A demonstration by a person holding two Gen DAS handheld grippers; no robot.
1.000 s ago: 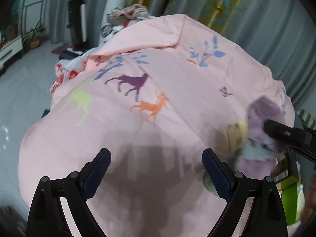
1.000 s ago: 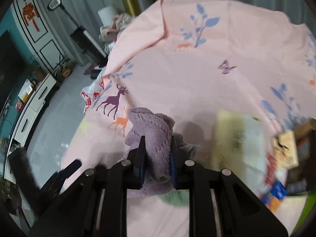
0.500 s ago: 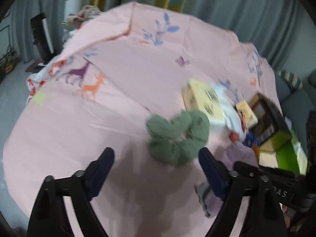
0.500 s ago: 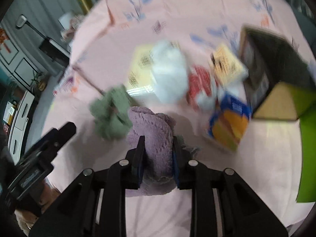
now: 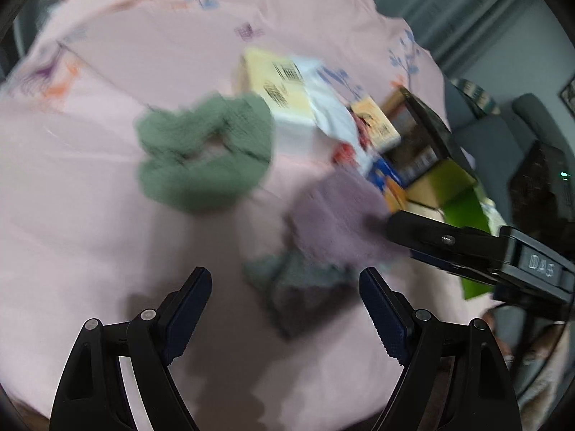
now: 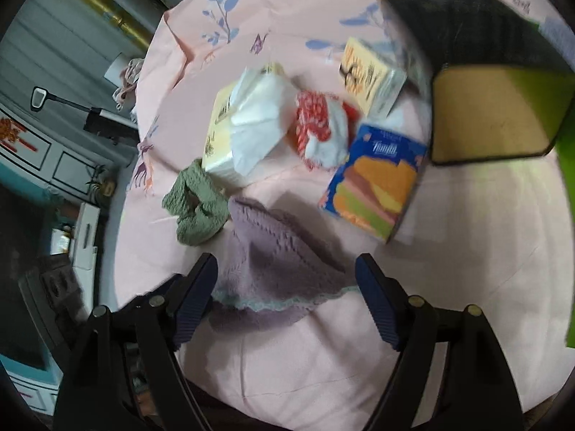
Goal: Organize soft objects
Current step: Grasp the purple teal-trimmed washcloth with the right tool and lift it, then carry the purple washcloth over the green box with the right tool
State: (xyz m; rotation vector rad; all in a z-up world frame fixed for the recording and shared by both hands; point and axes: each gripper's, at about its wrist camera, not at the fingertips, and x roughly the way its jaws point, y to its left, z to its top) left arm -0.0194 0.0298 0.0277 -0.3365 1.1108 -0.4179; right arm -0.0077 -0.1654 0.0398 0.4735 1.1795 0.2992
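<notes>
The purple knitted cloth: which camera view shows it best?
The right wrist view: the purple knitted cloth lies sharp on the pink sheet, between the just-opened right claw. The left wrist view shows it blurred, partly behind that claw.

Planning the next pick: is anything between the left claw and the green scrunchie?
Partly. The purple knit cloth lies just ahead of the left claw, to the right of a straight line to the green scrunchie; otherwise only bare pink sheet.
</notes>
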